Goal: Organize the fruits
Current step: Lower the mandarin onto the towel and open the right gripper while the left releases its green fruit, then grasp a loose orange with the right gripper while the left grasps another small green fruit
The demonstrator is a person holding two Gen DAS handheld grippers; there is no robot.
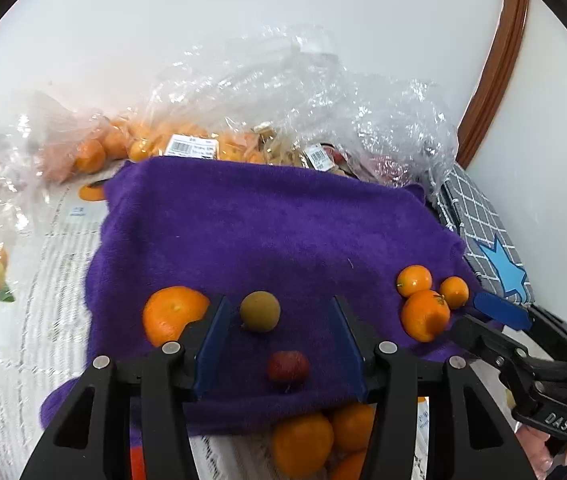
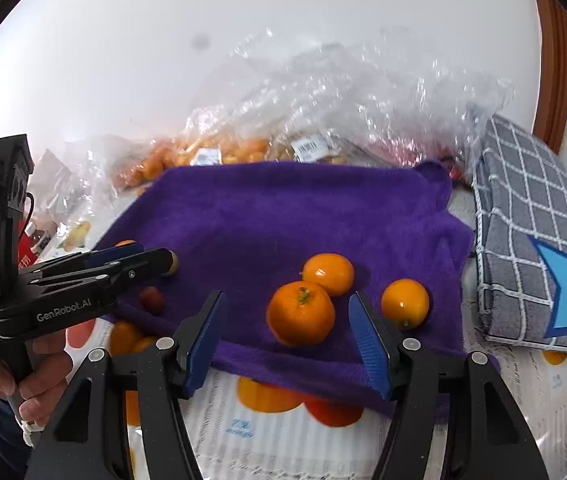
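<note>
Both tools stood empty over the purple cloth, the fruit lying in sorted clusters.

The left tool [image 1: 279, 344] hung part-open with nothing gripped: a small olive-green round fruit [image 1: 260, 311] and a small dark-red fruit [image 1: 288, 366] lay loose on the fuzzy purple towel [image 1: 267, 224] between its blue pads, likely grouped there as the odd ones out, a large orange mandarin [image 1: 172, 314] just left of them. The right tool [image 2: 293, 340] was part-open too, its jaws either side of a stalked orange mandarin [image 2: 300, 313] without pressing it; two smaller glossy oranges [image 2: 328, 273] sat touching or just beside it, near the towel's right edge. Far behind, crinkled clear plastic bags [image 1: 283, 92] held more fruit, probably the supply for sorting.
</note>
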